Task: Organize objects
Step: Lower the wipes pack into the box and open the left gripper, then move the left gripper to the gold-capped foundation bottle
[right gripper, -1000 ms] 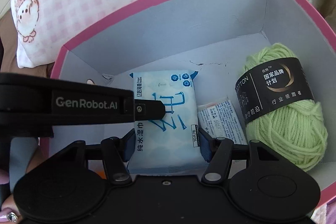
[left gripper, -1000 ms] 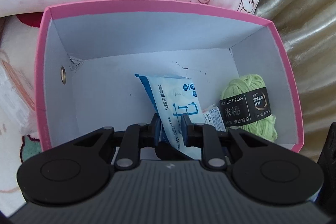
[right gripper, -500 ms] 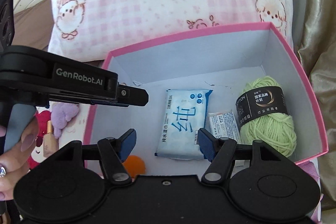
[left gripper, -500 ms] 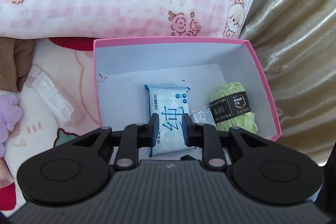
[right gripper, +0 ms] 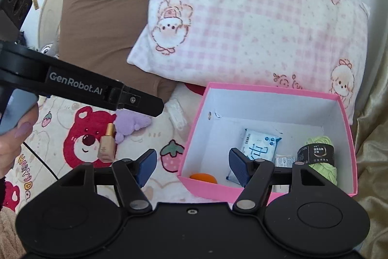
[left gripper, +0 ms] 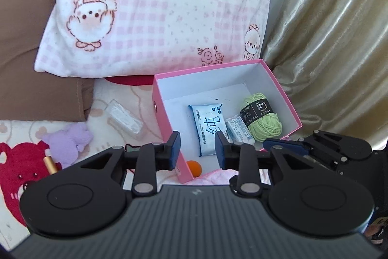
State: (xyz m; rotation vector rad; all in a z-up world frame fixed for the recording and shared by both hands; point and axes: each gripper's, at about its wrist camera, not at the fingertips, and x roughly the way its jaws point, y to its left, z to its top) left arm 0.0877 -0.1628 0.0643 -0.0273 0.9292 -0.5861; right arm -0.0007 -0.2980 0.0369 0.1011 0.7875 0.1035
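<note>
A pink box (left gripper: pixel 165 128) (right gripper: pixel 194 135) sits on the bed. In it lie a blue wet-wipe pack (left gripper: pixel 208 130) (right gripper: pixel 259 142), a green yarn ball (left gripper: pixel 264 120) (right gripper: pixel 320 157), a small white packet (left gripper: pixel 238 129) and an orange ball (left gripper: pixel 194 168) (right gripper: pixel 203 178). My left gripper (left gripper: pixel 197 149) is open and empty above the box's near edge. My right gripper (right gripper: pixel 191 165) is open and empty, also above the near edge. On the bedsheet left of the box lie a purple plush (left gripper: pixel 68 140) (right gripper: pixel 131 123), a gold lipstick (left gripper: pixel 49 163) (right gripper: pixel 106 143) and a clear plastic case (left gripper: pixel 123 119) (right gripper: pixel 178 114).
A pink checked pillow (left gripper: pixel 157 11) (right gripper: pixel 254 23) lies behind the box and a brown pillow (left gripper: pixel 26 69) (right gripper: pixel 101 35) to the left. A gold curtain (left gripper: pixel 334 40) hangs at the right. The bedsheet (right gripper: pixel 84 137) has a red bear print.
Both grippers have pulled back and up out of the box and opened wider. The wet-wipe pack was let go and lies flat in the box.
</note>
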